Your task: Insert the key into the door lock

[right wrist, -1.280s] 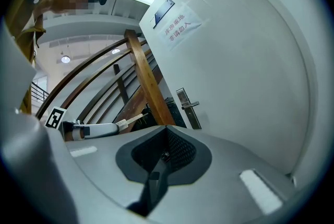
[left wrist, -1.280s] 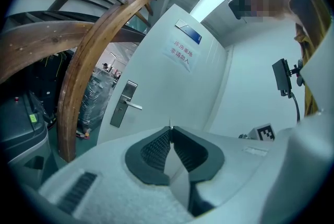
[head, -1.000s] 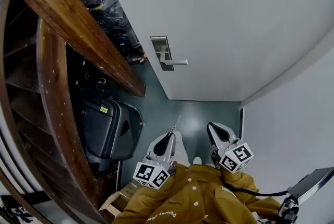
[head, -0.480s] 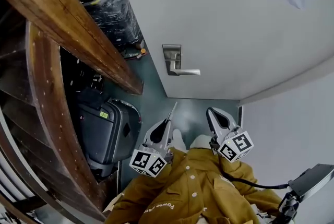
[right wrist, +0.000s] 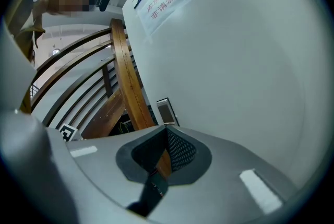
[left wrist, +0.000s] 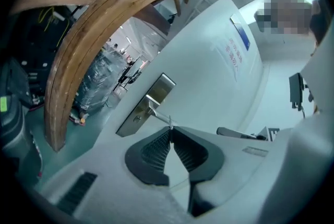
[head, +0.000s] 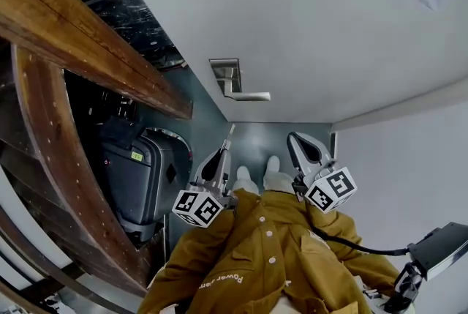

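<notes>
As seen from the head camera: left tool, lower centre of frame, pressed together on key, thin blade sticking out past the tips toward the white door. Key well apart from door lock, upper centre, with lever handle at its lower right. Right tool, right of centre, tips pressed together, pinching nothing. Dark suitcase at left, below wooden handrail.
</notes>
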